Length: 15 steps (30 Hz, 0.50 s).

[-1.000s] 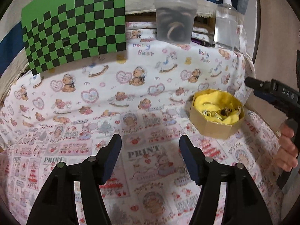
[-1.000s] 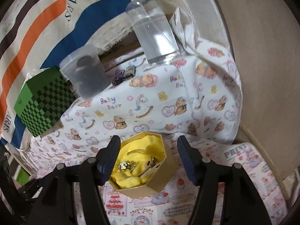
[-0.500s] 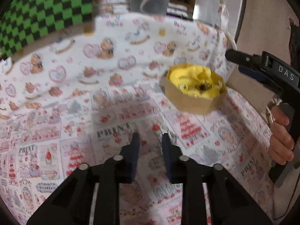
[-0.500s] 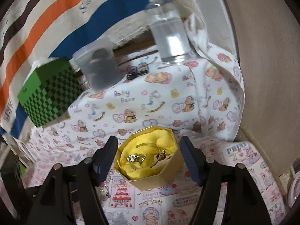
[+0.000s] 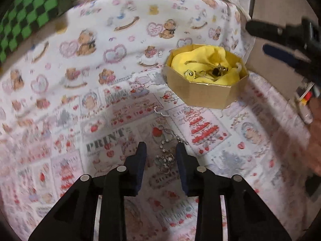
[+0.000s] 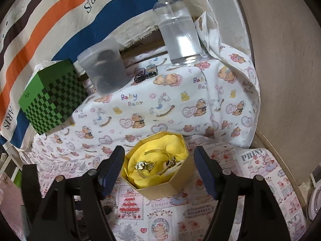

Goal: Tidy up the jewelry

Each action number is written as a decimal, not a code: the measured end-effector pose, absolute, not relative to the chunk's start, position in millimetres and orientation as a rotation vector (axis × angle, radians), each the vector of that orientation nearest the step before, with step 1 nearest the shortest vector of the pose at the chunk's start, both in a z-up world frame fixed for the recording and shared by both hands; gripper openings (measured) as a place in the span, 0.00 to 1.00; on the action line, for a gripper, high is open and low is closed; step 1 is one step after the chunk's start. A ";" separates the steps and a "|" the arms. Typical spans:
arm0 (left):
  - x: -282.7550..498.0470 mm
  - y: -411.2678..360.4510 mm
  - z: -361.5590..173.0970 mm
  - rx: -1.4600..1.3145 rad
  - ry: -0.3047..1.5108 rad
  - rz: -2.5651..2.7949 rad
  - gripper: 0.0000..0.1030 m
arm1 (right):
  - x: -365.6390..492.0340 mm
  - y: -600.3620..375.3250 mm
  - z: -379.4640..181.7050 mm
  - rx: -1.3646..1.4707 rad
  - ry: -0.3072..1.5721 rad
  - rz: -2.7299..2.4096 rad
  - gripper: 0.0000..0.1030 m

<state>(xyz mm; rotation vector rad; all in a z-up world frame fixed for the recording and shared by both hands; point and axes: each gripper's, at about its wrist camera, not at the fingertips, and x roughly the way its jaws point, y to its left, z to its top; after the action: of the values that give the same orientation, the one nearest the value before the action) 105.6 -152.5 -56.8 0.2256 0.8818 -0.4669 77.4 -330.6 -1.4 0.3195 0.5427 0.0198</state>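
I see a home: a baby-bear print cloth (image 6: 176, 108) covers the surface, a striped "PARIS" fabric (image 6: 60, 16) hanging at eleven o'clock.

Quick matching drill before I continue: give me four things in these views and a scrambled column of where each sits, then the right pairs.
Things:
1. silver chain
2. gold octagonal box
3. clear pump bottle
4. green checkered box

Places:
A. far left, against the striped cloth
B. on the printed cloth between the left gripper's fingers
C. at the back, beside the wall
D. framed by the right gripper's open fingers, lined with yellow cloth

Pairs: 1-B, 2-D, 3-C, 4-A
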 end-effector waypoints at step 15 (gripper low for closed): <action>94.0 -62.3 8.1 -0.106 0.689 -0.403 0.02 | 79.8 -322.6 -5.5 0.267 0.549 -0.004 0.69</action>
<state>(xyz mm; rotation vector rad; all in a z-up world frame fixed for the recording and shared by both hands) 94.0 -62.3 8.1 -0.1060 0.6891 -0.4026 79.8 -322.6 -5.5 0.2670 0.5492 -0.0041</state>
